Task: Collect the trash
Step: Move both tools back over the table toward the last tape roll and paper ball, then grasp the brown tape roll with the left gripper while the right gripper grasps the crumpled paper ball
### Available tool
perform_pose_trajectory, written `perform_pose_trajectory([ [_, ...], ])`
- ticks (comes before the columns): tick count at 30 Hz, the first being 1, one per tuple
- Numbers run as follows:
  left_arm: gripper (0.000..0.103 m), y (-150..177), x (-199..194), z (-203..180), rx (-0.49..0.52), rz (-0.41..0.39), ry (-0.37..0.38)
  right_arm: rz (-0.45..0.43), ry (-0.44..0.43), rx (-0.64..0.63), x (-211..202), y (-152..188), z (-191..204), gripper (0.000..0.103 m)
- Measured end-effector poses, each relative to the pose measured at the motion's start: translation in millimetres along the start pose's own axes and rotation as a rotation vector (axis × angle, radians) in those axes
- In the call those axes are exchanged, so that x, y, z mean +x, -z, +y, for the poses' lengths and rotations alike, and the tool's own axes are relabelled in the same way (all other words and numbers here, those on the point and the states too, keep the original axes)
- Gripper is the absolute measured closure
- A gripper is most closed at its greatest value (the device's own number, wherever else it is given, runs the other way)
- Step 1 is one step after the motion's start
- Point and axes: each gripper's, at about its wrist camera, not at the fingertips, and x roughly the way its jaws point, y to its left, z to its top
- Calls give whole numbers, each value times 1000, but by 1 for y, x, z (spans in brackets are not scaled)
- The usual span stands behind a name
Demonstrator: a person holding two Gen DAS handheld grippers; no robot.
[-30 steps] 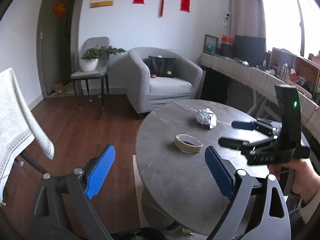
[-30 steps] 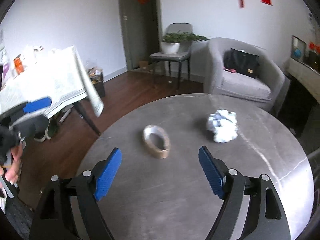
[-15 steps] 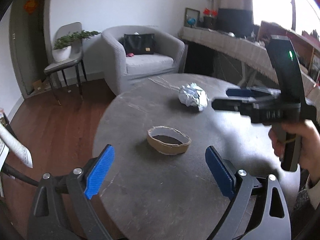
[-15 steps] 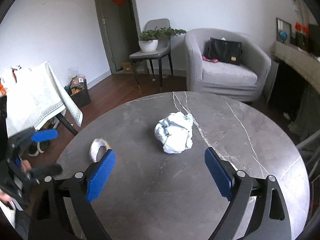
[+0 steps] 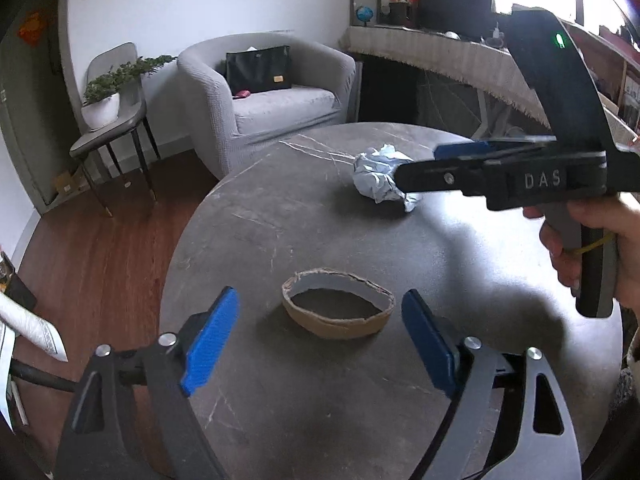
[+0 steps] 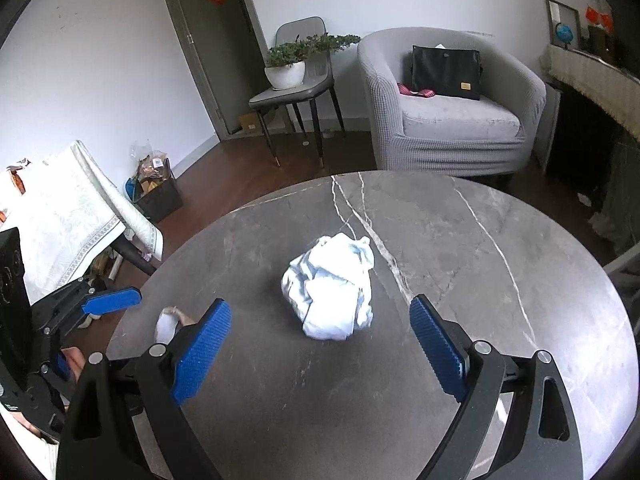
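A brown cardboard tape ring (image 5: 338, 308) lies on the round grey marble table (image 5: 280, 220), just ahead of and between the blue pads of my open left gripper (image 5: 320, 340). A crumpled white paper ball (image 6: 330, 286) lies mid-table, just ahead of my open right gripper (image 6: 322, 346). In the left wrist view the paper ball (image 5: 378, 180) sits partly behind the right gripper's fingers (image 5: 460, 150). In the right wrist view the tape ring (image 6: 166, 324) is partly hidden behind a pad, and the left gripper's fingers (image 6: 110, 300) show at left.
A grey armchair (image 6: 448, 108) with a black bag (image 6: 446, 72) stands beyond the table. A chair with a potted plant (image 6: 298, 60) is by the door. A cloth-covered table (image 6: 60, 216) and a dark bin of clutter (image 6: 154, 190) stand at left. A long draped counter (image 5: 440, 56) runs along the right.
Both grippers have moved forward and down toward the table. The tape ring now lies close between the left pads, and the paper ball close ahead of the right pads. Both stay open.
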Motion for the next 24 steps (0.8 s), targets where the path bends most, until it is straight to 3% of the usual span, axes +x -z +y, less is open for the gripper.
perform_pose_trajectory([
  [6,23,-1,11,-11,50,26,7,4,3,-23,8,-10,1,11],
  [8,35,-1,16,-14,57,41,-1,11,7,-25,11,-11,1,11],
  [16,38,1,14,-10,28,35,-1,46,49,-30,27,-13,5,12],
  [17,38,2,11,-9,17,26,-4,49,51,-32,29,-14,6,14],
  [19,38,1,6,-4,-20,11,-2,63,62,-41,34,-13,8,29],
  [24,38,3,-7,5,-85,-16,-19,61,115,-60,34,-11,11,48],
])
